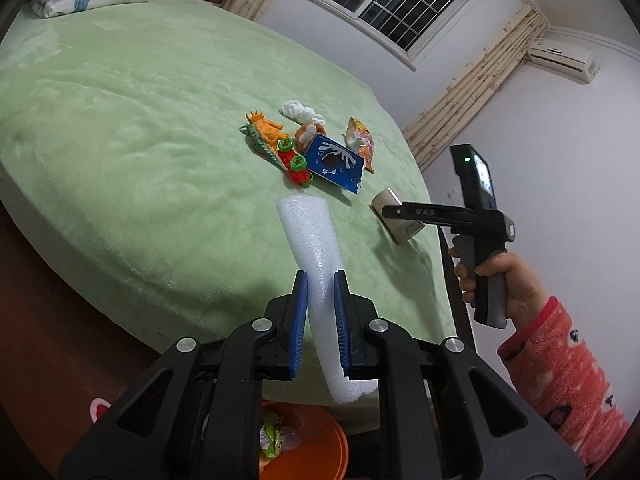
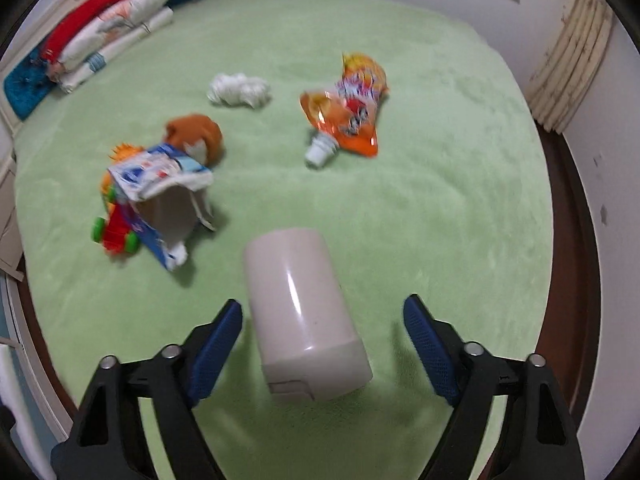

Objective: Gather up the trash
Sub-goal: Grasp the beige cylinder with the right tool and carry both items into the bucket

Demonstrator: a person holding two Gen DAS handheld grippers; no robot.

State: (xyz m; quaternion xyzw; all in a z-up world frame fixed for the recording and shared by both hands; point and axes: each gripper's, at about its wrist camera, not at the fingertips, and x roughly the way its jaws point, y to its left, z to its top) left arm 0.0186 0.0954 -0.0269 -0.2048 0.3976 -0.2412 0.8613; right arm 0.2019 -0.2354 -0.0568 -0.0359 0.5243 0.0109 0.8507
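Observation:
My left gripper (image 1: 321, 280) is shut on a white foam tube (image 1: 316, 280) and holds it above an orange bin (image 1: 320, 436) that has a green wrapper in it. My right gripper (image 2: 323, 312) is open around a beige bottle (image 2: 300, 308) lying on the green bed; the bottle (image 1: 394, 216) and the right gripper (image 1: 390, 211) also show in the left wrist view. On the bed lie a torn blue carton (image 2: 160, 196), an orange drink pouch (image 2: 352, 112) and a crumpled white tissue (image 2: 238, 89).
Toys lie by the carton: an orange dinosaur (image 1: 266, 128), a red and green toy car (image 1: 294, 166) and a brown plush (image 2: 196, 136). Folded bedding (image 2: 104, 36) is stacked at the head of the green bed (image 1: 120, 120). A dark wooden bed frame (image 2: 568, 240) runs on the right.

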